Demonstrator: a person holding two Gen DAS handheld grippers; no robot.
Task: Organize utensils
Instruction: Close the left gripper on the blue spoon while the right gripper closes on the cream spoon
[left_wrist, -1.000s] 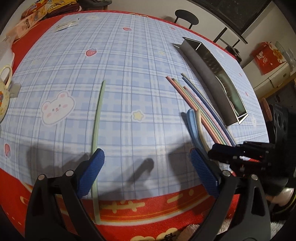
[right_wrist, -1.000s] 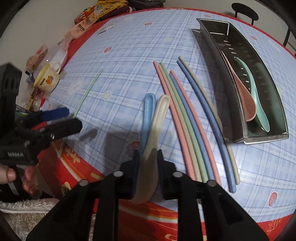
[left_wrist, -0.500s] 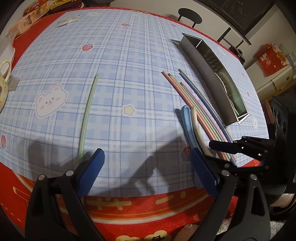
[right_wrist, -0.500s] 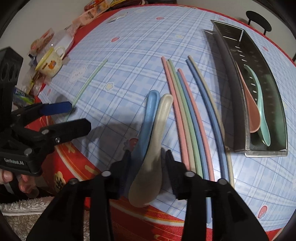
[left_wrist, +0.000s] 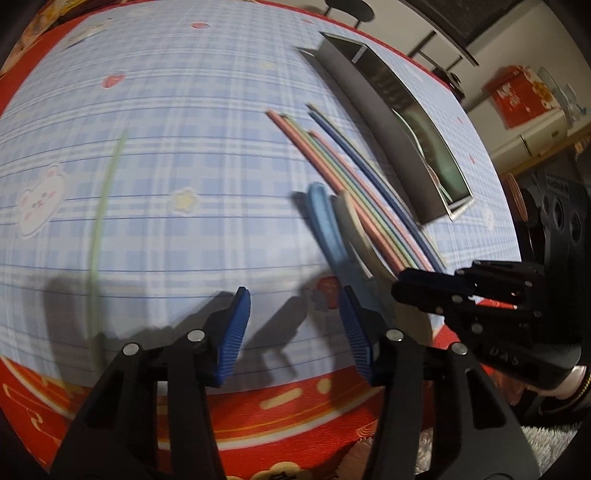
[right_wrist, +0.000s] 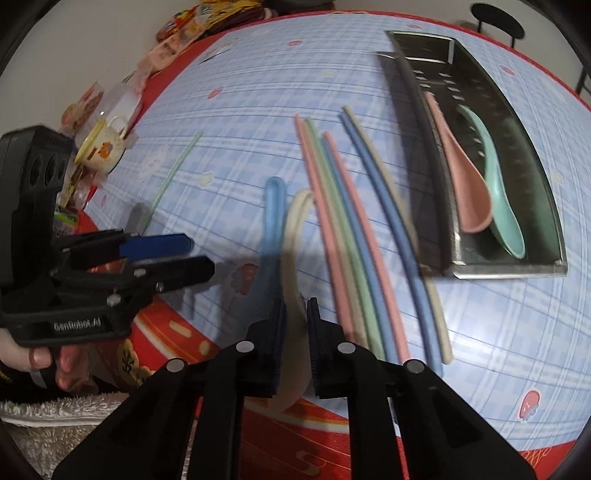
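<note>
Right gripper (right_wrist: 296, 321) is clamped on the beige plastic spoon (right_wrist: 291, 236) (beside a blue plastic spoon (right_wrist: 272, 210)). Left gripper (left_wrist: 295, 325) hangs released, gripping nothing.

A beige spoon (right_wrist: 293, 258) and a blue spoon (right_wrist: 271, 218) lie side by side, handles pointing away. Just beside them, a fan of pink, green, blue and beige chopsticks (right_wrist: 354, 236) lies flat. A lone green chopstick (right_wrist: 173, 173) lies well apart. A metal tray (right_wrist: 546, 206) holds a pink spoon (right_wrist: 465, 184) and a teal spoon (right_wrist: 498, 192).
</note>
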